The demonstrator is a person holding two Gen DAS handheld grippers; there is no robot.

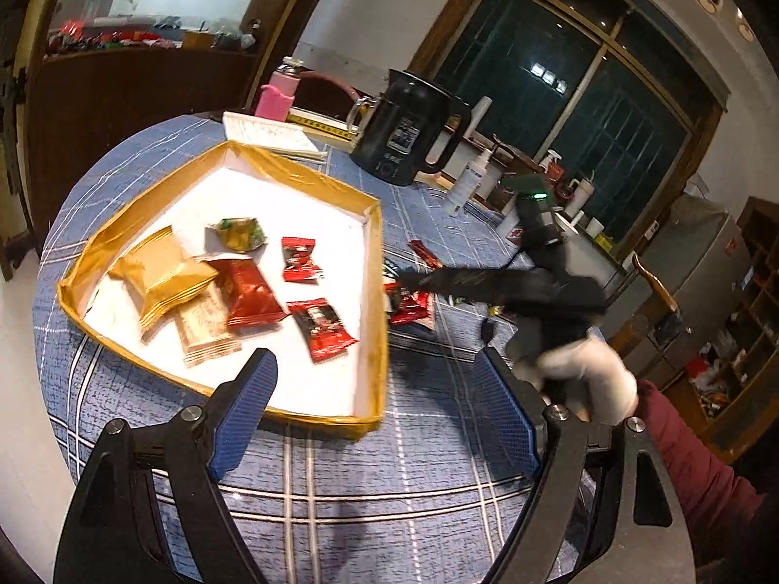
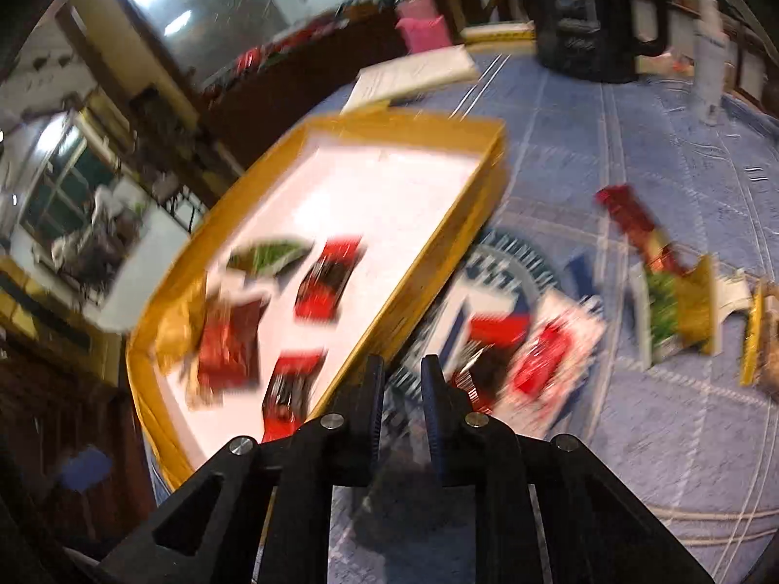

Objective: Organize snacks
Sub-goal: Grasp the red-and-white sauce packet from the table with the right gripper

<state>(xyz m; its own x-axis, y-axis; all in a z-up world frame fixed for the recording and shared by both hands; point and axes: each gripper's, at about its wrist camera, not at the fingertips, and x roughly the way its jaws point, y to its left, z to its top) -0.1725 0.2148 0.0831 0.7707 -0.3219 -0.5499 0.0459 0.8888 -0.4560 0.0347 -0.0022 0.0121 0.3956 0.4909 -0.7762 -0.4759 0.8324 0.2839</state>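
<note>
**Gold-rimmed tray filling up, more snacks waiting outside it**

Gold tape edges the shallow white tray [image 1: 371, 263] on the blue checked tablecloth [image 1: 370, 477], and inside it lie a gold packet [image 1: 160, 275], a beige packet [image 1: 204, 328] under it, a dark red packet [image 1: 248, 294], a green-and-gold sweet [image 1: 238, 233] and two red-and-black sweets [image 1: 300, 259] [image 1: 322, 327]. The print on every wrapper is too blurred to read.

Left gripper [image 1: 375, 404] hangs over the tray's near corner, blue pads wide apart, nothing between them.

Right gripper [image 2: 401, 389], held in a white-gloved hand [image 1: 591, 384], sits just outside the tray's long wall, its fingers drawn close together with only a narrow gap and nothing visibly caught there. Just ahead of its tips lie a red-and-black sweet [image 2: 479, 355] and a red-and-white packet [image 2: 550, 365]; farther right on the cloth sit a long red stick [image 2: 633, 224] and a green-and-gold packet [image 2: 676, 311].

At the back stands a black kettle [image 1: 406, 131], its label unreadable, beside a pink bottle [image 1: 276, 95].
</note>
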